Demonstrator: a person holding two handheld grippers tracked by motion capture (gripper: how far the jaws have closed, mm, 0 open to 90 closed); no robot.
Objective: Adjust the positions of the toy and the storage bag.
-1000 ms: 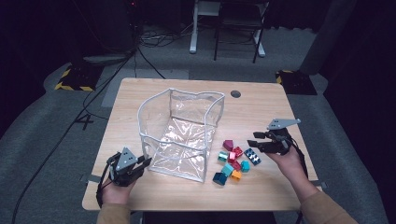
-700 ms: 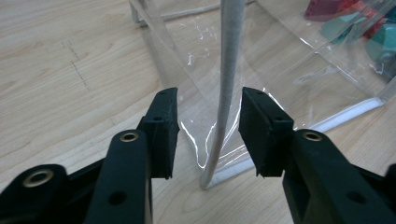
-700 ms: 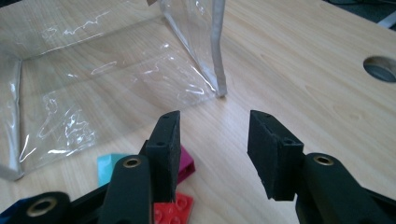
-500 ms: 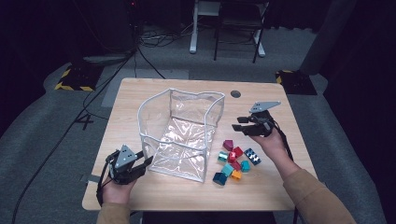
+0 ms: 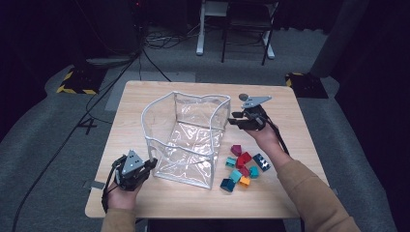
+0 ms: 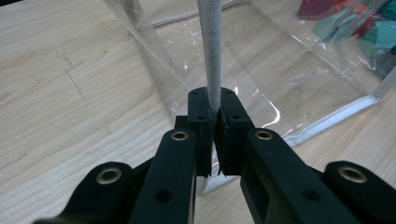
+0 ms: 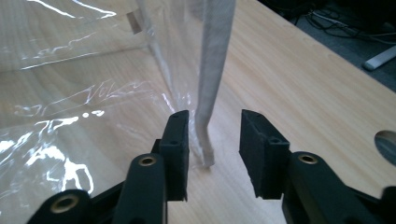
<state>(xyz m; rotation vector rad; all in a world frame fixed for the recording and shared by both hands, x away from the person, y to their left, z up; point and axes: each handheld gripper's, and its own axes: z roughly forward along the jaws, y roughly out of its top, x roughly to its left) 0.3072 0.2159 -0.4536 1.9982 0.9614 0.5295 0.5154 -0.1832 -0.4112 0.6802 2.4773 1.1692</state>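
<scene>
Clear bag (image 5: 186, 137) upright on table (image 5: 145, 203); blocks (image 5: 241, 166) beside it, outside.

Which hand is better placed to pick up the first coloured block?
Probably the right: the blocks lie on its side. The right gripper only straddles the bag's corner seam, while the left gripper clamps the clear bag.
</scene>
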